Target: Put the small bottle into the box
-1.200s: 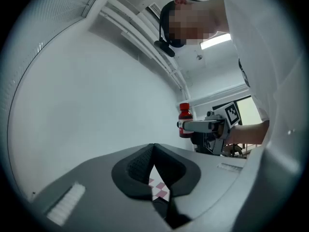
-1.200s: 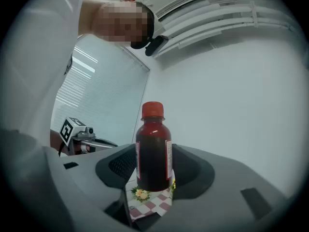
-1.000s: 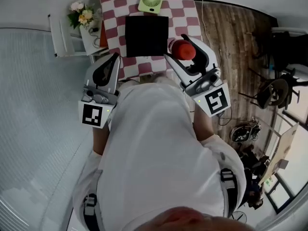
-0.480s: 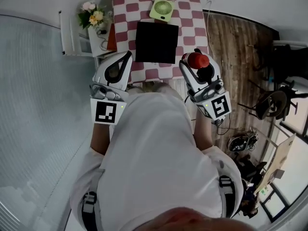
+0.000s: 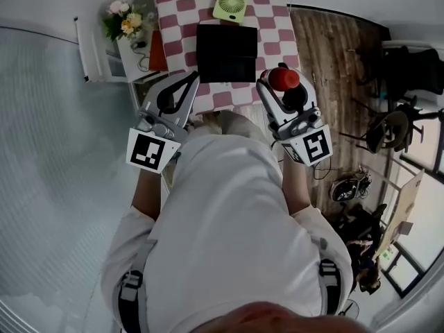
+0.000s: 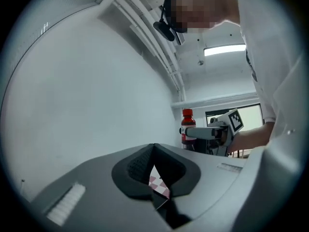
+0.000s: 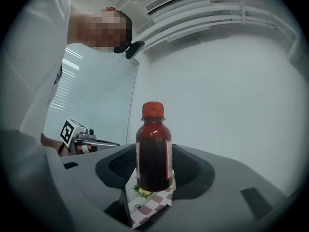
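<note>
The left gripper (image 5: pixel 187 82) has its jaws pressed together on nothing. The black box (image 5: pixel 225 46) sits on the checkered table (image 5: pixel 274 25). Just right of it, the right gripper (image 5: pixel 272 94) clamps the red-capped small bottle (image 5: pixel 283 79) upright.

Office-like room: checkered tablecloth (image 5: pixel 274 19), desk fan (image 5: pixel 232 5), flowers (image 5: pixel 121 21), wood floor (image 5: pixel 326 54).

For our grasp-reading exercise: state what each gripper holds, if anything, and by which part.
The right gripper holds the small bottle upright, jaws on the sides of its body. The left gripper holds nothing; its jaws are together.
</note>
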{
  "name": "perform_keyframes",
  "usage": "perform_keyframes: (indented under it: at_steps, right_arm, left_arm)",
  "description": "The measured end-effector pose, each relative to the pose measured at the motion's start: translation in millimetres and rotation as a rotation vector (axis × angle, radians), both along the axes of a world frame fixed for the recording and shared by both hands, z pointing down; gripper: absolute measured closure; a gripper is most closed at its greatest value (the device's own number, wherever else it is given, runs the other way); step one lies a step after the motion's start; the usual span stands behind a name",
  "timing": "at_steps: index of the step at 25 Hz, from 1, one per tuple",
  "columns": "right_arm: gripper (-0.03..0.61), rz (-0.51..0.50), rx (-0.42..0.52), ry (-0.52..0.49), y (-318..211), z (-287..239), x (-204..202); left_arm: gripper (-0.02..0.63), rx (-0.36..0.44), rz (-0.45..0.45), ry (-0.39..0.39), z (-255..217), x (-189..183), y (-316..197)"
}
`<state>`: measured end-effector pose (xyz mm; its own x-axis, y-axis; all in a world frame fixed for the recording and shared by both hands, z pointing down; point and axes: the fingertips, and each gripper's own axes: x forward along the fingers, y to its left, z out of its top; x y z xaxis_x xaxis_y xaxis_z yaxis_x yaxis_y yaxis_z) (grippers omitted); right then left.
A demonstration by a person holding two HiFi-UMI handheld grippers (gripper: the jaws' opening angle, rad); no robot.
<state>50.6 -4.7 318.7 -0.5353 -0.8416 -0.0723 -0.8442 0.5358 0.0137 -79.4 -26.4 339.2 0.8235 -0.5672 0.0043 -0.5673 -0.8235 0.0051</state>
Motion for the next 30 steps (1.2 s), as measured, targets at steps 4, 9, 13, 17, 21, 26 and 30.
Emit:
perform_keyframes:
  at_steps: [4, 9, 13, 17, 21, 26, 30]
  right_arm:
    - [0.356, 0.001, 0.001, 0.010, -2.2, 7.5, 8.3]
    - [0.354, -0.021, 0.014, 0.046, -12.7, 14.6, 33.1]
    - [0.356, -0.055, 0.013, 0.062, -23.0, 18.6, 56.2]
    - [0.355, -0.067, -0.012, 0.127, -40.4, 28.4, 76.5]
    - [0.355, -0.104, -0.031, 0.238, -48.7, 46.4, 80.4]
    - [0.354, -0.161, -0.083, 0.462, -59.1, 77.7, 67.4]
    - [0.354, -0.184, -0.133, 0.590, -69.7, 107.6, 44.7]
  left_arm:
    - [0.614, 0.028, -0.058, 0.034, -8.3, 1.0, -0.9]
    - [0.614, -0.004, -0.131, -0.039, 4.0, 17.5, -9.4]
    - [0.612, -0.014, -0.189, -0.117, 16.8, 33.9, -14.3]
    - [0.612, -0.036, -0.238, -0.141, 24.6, 50.7, -20.7]
    - [0.612, -0.046, -0.259, -0.146, 28.7, 62.1, -21.8]
    - [0.612, -0.045, -0.265, -0.131, 29.4, 58.9, -26.1]
    - [0.612, -0.043, -0.263, -0.116, 30.2, 41.0, -29.0]
